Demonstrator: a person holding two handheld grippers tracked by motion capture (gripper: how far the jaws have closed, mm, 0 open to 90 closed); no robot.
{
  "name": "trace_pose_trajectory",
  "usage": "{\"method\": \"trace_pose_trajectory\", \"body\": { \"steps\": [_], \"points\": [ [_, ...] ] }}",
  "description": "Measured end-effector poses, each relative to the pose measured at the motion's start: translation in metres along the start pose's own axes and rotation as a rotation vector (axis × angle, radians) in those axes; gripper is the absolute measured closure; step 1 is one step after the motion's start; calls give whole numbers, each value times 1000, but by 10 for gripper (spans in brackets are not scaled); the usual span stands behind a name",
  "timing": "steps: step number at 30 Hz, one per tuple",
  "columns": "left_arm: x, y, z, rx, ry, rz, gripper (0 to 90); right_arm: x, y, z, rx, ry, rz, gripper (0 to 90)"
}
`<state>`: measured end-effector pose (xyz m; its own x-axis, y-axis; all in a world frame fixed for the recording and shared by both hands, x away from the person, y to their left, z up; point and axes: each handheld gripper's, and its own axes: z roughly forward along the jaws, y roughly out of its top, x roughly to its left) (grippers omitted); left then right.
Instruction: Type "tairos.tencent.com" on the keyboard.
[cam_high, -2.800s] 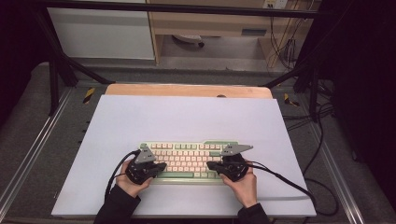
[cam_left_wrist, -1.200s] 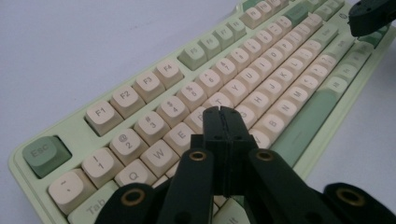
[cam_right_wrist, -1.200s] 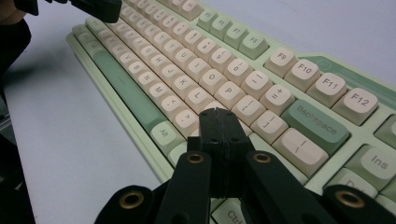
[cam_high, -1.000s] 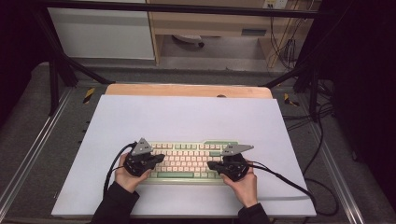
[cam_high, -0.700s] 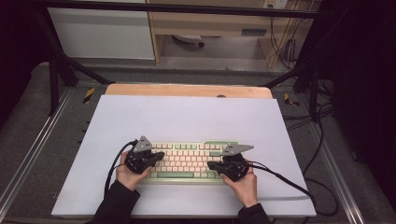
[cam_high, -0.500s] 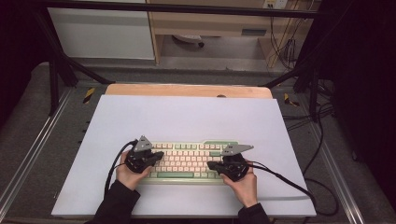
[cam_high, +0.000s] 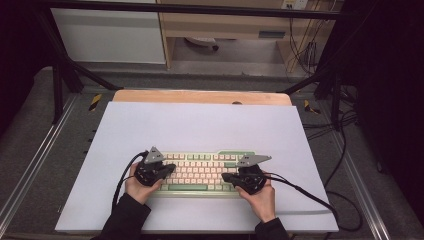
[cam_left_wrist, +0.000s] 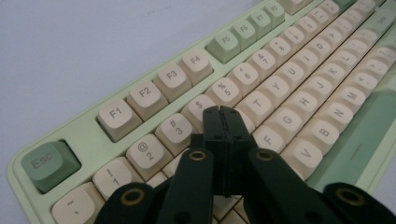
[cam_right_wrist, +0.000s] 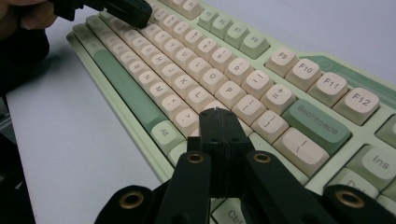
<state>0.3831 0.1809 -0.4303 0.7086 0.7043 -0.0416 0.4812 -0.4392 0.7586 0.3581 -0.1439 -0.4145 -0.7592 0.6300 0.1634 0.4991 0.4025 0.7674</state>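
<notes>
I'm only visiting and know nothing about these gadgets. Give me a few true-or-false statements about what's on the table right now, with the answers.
1. The keyboard lies on a pale sheet that covers the table. True.
2. The left gripper has its jaws wide open. False: they are shut together, with nothing between them.
3. The right gripper sits over the end of the keyboard near the Backspace key. True.
4. The Esc key is cream like the letter keys. False: it is green.
5. A mouse lies beside the keyboard. False: none is there.
</notes>
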Motion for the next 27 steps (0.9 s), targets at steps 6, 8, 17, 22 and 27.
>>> {"method": "trace_pose_trajectory", "body": {
  "steps": [6, 8, 17, 22, 27],
  "points": [
    [0, 0, -4, -12, -4, 1, 900, 0, 0, 0, 2, 2, -2, 900],
    [0, 0, -7, -14, -6, 2, 900, 0, 0, 0, 1, 3, -4, 900],
    [0, -1, -17, -33, -12, -2, 900, 1, 1, 0, -6, 8, 3, 900],
    [-1, -4, -21, -31, -17, 0, 899, 2, 1, 1, -10, 16, 6, 900],
    [0, -6, -25, -30, -20, 0, 900, 3, 3, 3, -13, 20, 3, 900]
  ]
}}
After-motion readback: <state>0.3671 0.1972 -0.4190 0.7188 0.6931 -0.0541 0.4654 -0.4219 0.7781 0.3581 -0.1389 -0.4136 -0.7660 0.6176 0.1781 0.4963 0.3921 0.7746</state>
